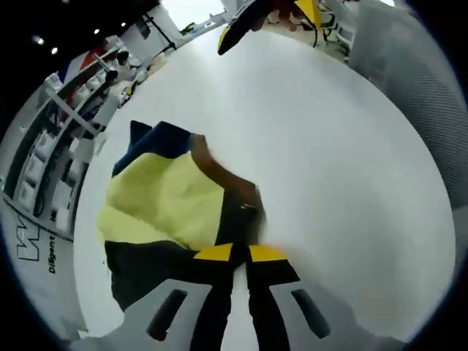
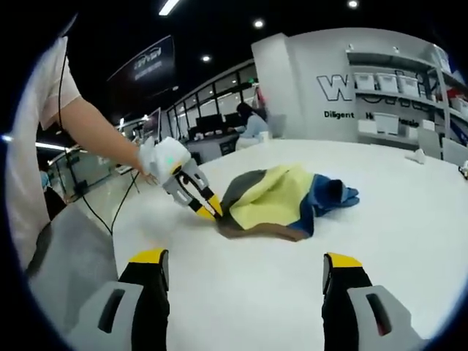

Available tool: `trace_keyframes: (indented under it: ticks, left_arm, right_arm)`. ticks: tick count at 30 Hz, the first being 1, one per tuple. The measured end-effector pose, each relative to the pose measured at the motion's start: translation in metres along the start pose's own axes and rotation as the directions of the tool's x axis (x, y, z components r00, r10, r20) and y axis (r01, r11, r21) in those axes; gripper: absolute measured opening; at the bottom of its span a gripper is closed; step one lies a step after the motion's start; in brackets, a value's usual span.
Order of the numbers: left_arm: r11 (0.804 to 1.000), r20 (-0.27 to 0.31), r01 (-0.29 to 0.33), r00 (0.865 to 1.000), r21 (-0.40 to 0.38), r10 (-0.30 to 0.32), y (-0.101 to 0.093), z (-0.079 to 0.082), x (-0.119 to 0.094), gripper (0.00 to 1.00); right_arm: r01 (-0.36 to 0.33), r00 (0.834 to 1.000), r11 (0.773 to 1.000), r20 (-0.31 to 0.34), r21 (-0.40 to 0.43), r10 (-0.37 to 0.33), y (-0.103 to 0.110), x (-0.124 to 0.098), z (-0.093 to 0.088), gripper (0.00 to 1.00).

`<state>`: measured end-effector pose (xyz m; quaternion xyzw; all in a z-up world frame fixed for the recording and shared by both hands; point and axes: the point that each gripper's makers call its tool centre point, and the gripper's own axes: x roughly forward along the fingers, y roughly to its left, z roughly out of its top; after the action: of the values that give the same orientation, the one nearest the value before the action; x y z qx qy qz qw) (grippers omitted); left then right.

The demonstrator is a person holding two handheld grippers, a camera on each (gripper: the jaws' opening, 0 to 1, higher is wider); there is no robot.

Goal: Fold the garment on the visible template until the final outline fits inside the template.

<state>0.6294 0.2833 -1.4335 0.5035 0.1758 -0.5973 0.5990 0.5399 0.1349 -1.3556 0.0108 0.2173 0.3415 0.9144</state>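
A crumpled garment (image 2: 281, 201), yellow, navy, brown and dark grey, lies bunched on the white bench (image 2: 395, 219), well in from its edges. The left gripper (image 1: 240, 252) has its 2 jaws pressed together on the garment's dark edge; in the right gripper view it (image 2: 208, 210) reaches in from a person's arm (image 2: 95, 135). The right gripper (image 2: 245, 267) hangs over bare bench near the garment, its 2 jaws wide apart, holding nothing.

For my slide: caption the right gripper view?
Left gripper pinches the garment on the table; right gripper open.
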Motion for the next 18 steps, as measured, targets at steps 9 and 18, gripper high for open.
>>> trace_keyframes:
  ticks: [9, 18]
  left_arm:
    - [0.999, 0.028, -0.018, 0.999, -0.047, 0.020, -0.008, -0.004, -0.024, 0.04]
    - [0.997, 0.037, -0.015, 0.999, -0.075, 0.018, -0.026, -0.016, -0.050, 0.04]
  right_arm:
    - [-0.051, 0.998, 0.995, -0.040, -0.089, 0.048, -0.002, 0.016, 0.005, 0.81]
    - [-0.126, 0.985, 0.952, -0.145, -0.278, 0.088, -0.016, 0.043, -0.006, 0.69]
